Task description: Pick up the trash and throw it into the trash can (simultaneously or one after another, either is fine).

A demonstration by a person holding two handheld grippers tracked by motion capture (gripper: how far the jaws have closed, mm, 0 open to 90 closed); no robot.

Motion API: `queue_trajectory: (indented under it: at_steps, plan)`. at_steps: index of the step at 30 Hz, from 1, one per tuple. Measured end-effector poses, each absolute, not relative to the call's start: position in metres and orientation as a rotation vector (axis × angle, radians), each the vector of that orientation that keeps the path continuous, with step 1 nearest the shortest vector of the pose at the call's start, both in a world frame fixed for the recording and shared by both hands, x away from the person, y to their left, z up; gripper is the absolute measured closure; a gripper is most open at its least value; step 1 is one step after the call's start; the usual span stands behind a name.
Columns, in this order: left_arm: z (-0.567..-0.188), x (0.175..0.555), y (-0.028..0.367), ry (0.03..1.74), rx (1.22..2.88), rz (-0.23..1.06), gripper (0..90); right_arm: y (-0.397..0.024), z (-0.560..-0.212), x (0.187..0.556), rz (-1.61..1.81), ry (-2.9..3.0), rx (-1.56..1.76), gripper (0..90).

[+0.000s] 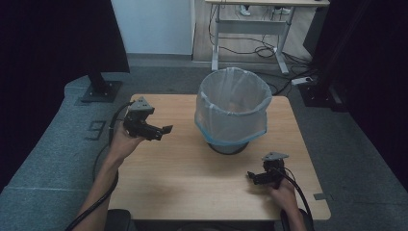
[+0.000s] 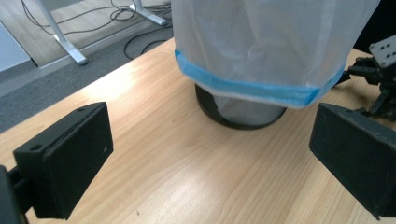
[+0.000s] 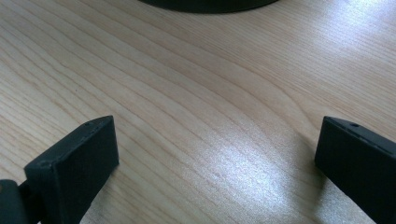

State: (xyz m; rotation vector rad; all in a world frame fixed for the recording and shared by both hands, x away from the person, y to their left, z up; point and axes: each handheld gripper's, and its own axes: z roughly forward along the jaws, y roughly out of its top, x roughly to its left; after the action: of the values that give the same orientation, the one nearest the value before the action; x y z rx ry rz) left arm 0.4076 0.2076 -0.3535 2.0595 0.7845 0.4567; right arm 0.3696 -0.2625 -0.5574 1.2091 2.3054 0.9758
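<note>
A black wire waste bin (image 1: 234,108) lined with a white plastic bag with a blue band stands at the back middle of the wooden table (image 1: 183,168). My left gripper (image 1: 161,131) hangs open above the table's left side, pointing toward the bin, nothing between its jaws. In the left gripper view the bin (image 2: 261,51) is close ahead and the other gripper (image 2: 378,74) sits at the far right. My right gripper (image 1: 252,177) is low near the table's front right, open and empty; in its own view the jaws spread wide over bare wood (image 3: 205,116), with the bin's base (image 3: 210,3) at the top edge.
A desk frame (image 1: 250,29) with loose cables stands on the floor behind the table. A black stand base (image 1: 100,89) sits on the grey carpet at the back left. Dark curtains hang at both sides.
</note>
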Motion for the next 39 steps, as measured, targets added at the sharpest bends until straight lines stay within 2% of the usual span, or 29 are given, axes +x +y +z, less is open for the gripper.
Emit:
queue_trajectory:
  at_steps: [17, 39]
  plan:
    - [-0.399, 0.400, 0.229, 0.825, 2.050, 0.436, 0.0, -0.262, -0.558, 0.370, 0.978, 2.303, 1.209, 0.0]
    - [-0.456, 0.396, 0.231, 0.877, 2.014, 0.363, 0.0, -0.262, -0.558, 0.370, 0.979, 2.302, 1.212, 0.0]
